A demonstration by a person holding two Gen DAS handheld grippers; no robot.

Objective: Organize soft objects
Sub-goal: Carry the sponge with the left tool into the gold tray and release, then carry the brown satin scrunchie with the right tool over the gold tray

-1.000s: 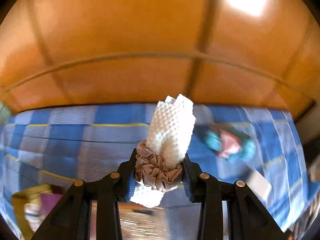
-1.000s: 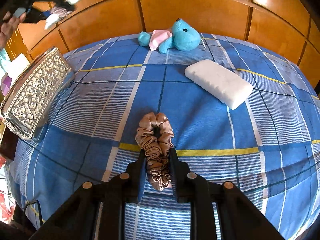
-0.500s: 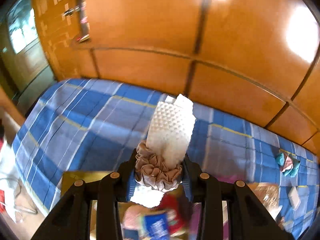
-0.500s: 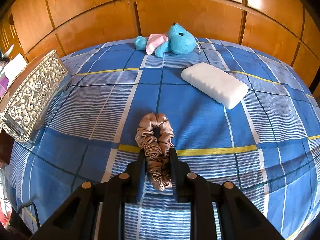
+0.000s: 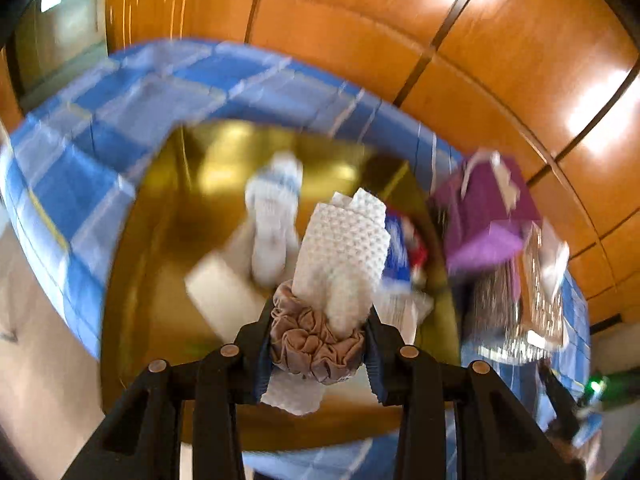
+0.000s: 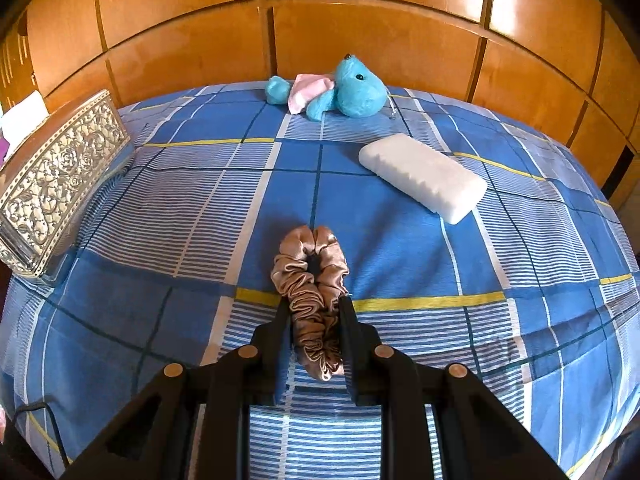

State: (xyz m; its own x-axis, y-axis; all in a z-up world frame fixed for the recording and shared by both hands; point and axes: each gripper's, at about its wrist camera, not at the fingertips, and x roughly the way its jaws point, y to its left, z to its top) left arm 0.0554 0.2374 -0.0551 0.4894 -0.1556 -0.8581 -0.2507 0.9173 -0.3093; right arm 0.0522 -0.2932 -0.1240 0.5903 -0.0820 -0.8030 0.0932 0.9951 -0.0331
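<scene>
Spreading across both views: a bed (image 6: 400, 264) under a blue checked cover, backed by orange wooden panelling (image 6: 360, 20).

Lying open in the left wrist view, filling the middle from 9 to 3 o'clock: a gold-lined box (image 5: 152, 280), blurred, already holding a white sock-like item (image 5: 276, 220), a pale flat block (image 5: 224, 296) and something blue and red (image 5: 404, 248) too smeared to name. Standing at 3 o'clock of the box: a purple carton (image 5: 484, 216).

Leaning at 9 o'clock in the right wrist view: an embossed silver lid or case (image 6: 60, 176); hard to tell which.

Waiting on the cover, well apart from the box: a white foam sponge (image 6: 424, 176) at 1 o'clock and a blue plush toy (image 6: 344, 92) at 12 o'clock, near the panelling.

Hovering over the box interior: the left hand-held gripper (image 5: 318, 344), clamping a dimpled white cloth (image 5: 340, 256) bundled inside a taupe scrunchie (image 5: 312, 344).

Pressing down at 6 o'clock on the bed: the right hand-held gripper (image 6: 314, 320), jaws drawn narrow around a beige satin scrunchie (image 6: 312, 280) resting on the cover.

Judging progress as roughly midway: several soft things boxed, one bundle about to be dropped in, one scrunchie gripped for transfer, sponge and toy not yet collected.
</scene>
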